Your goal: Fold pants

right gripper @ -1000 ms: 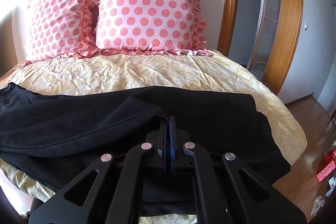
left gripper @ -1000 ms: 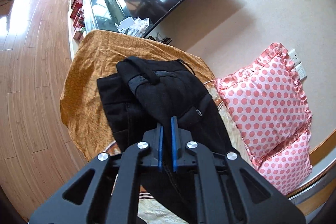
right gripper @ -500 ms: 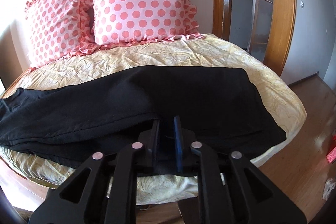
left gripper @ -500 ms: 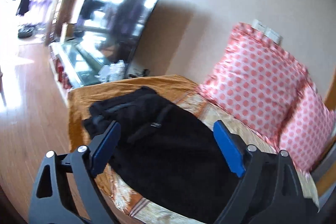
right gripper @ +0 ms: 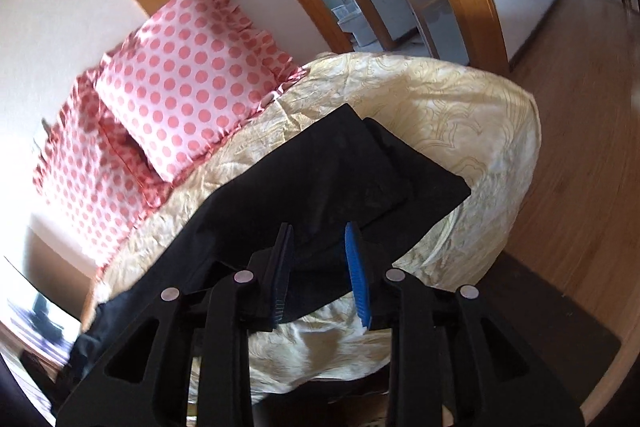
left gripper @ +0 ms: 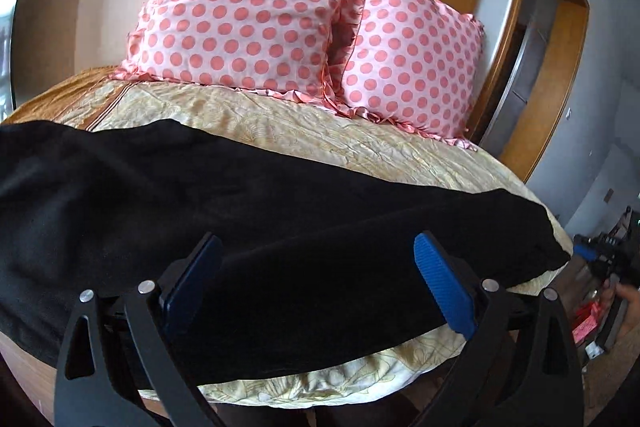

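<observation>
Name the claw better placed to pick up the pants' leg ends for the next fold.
Right. The right claw sits open at the leg ends of the pants; the left claw, jaws opening, faces their middle.

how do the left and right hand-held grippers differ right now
The left hand-held gripper has its jaws spread very wide and opening; the right hand-held gripper shows only a narrow gap. The left looks across the long side of the black pants; the right looks at their leg-end corner near the bed's edge. Both have blue pads, hover over the pants, and pinch no fabric.
</observation>
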Tool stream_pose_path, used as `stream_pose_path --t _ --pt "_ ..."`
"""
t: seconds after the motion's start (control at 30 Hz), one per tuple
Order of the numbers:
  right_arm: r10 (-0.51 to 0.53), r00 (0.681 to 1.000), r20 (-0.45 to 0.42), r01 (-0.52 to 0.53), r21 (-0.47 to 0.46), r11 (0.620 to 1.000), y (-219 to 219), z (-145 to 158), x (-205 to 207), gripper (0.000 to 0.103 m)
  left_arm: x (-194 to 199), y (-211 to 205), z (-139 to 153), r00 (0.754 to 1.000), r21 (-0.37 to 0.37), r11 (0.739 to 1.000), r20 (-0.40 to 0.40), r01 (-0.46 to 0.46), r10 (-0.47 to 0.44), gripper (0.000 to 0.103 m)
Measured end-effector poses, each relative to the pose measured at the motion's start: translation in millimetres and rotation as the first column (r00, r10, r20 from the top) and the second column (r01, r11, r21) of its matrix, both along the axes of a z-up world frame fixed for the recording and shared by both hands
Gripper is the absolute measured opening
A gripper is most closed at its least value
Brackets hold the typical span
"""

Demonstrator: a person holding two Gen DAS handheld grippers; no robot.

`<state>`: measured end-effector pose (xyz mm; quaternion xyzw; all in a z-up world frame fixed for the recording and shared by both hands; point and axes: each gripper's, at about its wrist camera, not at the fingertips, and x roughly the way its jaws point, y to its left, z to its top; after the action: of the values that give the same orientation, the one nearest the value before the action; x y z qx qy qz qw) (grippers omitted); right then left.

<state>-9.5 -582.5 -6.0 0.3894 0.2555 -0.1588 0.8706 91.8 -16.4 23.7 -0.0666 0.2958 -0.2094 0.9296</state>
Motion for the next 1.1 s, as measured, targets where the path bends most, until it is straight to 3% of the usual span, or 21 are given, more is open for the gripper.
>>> stream_pose_path --t 0.1,0.4,0.6,0.77,1.1 --pt "-0.032 0.999 0.008 0.031 0.079 0.996 -14.2 -6.8 10.0 0.028 -5.8 0.0 -3.0 1.0 0.018 1.0 0.016 0.004 -0.004 0.099" --pt "-0.113 0.98 -0.16 0.126 0.069 0.99 -21.2 -27.9 26.2 0.028 -3.7 11.2 -10.2 1.0 0.006 1.0 -0.017 -0.02 0.02 0.101" --pt "-0.108 0.974 -0.197 0.127 0.09 0.988 -23.2 -30.9 29.7 0.033 -0.5 8.8 -14.2 0.999 0.018 1.0 -0.033 -0.016 0.017 0.101" --pt "-0.128 0.977 -0.173 0.153 0.139 0.978 -30.8 -33.4 36.5 0.039 2.0 10.6 -18.2 0.998 0.002 1.0 -0.055 -0.017 0.017 0.101" --pt "-0.159 0.984 -0.087 0.176 0.257 0.95 -36.4 -42.8 30.7 0.038 4.9 9.6 -21.3 0.998 0.008 1.0 -0.067 -0.022 0.022 0.101"
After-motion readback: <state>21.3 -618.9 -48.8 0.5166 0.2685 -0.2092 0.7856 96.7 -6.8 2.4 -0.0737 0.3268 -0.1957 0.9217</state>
